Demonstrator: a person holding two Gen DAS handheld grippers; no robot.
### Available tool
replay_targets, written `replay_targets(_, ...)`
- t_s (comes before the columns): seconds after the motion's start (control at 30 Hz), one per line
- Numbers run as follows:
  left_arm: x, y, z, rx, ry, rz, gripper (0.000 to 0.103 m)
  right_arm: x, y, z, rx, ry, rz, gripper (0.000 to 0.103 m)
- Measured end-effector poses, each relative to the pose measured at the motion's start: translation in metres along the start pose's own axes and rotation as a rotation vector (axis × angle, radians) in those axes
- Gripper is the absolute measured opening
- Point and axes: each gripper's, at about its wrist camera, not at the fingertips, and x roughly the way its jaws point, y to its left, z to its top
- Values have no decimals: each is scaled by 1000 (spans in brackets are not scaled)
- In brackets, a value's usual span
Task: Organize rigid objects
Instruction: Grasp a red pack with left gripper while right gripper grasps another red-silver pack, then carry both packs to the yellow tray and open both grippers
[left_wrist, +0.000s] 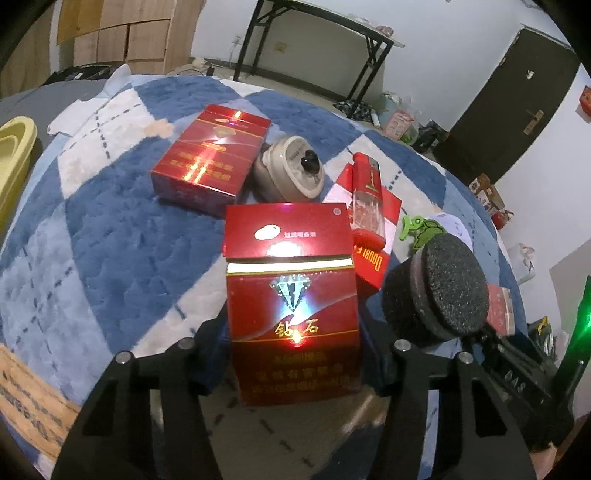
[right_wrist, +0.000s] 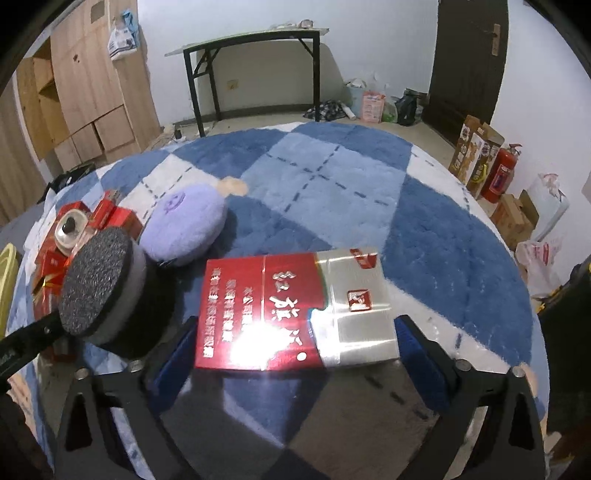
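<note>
Both packs look gripped, mid-sort, over the plush blue-checked rug (right_wrist: 332, 192). The left hand-held gripper (left_wrist: 295, 354) pinches a glossy red diamond pack (left_wrist: 293, 306); the right hand-held gripper (right_wrist: 295, 339) clamps a red-and-silver pack (right_wrist: 295, 310). Next, I judge, each needs setting beside the red boxes (left_wrist: 210, 158) near the rug's far edge.

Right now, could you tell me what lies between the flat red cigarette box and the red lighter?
In the left wrist view, a round beige timer with a dark knob lies between the flat red cigarette box and the red lighter.
</note>
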Motion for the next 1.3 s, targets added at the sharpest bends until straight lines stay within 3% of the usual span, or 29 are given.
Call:
replay_targets(0.1, -14, 7, 3, 4, 14, 12, 59, -3, -3, 1, -1, -13, 22, 89)
replay_targets(0.23, -60, 17, 15, 87, -48, 38, 60, -21, -10, 1, 33, -48, 22, 89)
replay_targets(0.37, -119, 38, 22, 169, -119, 47, 60, -74, -13, 11, 43, -172, 31, 89)
replay_targets(0.47, -167, 67, 24, 148, -166, 64, 60, -120, -12, 14, 43, -264, 75, 89)
replay_targets(0.53, -189, 81, 24, 123, -181, 66, 60, -151, -7, 9, 26, -310, 102, 89)
replay_targets(0.63, -216, 99, 16, 177, -227, 117, 60, -184, 0, -6, -1, -342, 136, 89)
replay_targets(0.77, -222, 129, -3, 169, -215, 188, 60, -201, 11, -30, -39, -328, 151, 89)
replay_targets(0.93, -225, 123, -6, 190, -239, 173, 60, -193, 19, -47, -93, -261, 132, 89)
replay_targets(1.1, -247, 129, 13, 177, -320, 80, 60, -183, 39, -36, -202, -241, 111, 89)
replay_targets(1.3, -258, 186, 43, 166, -330, 163, 60, -178, 103, -14, -337, -237, 194, 89)
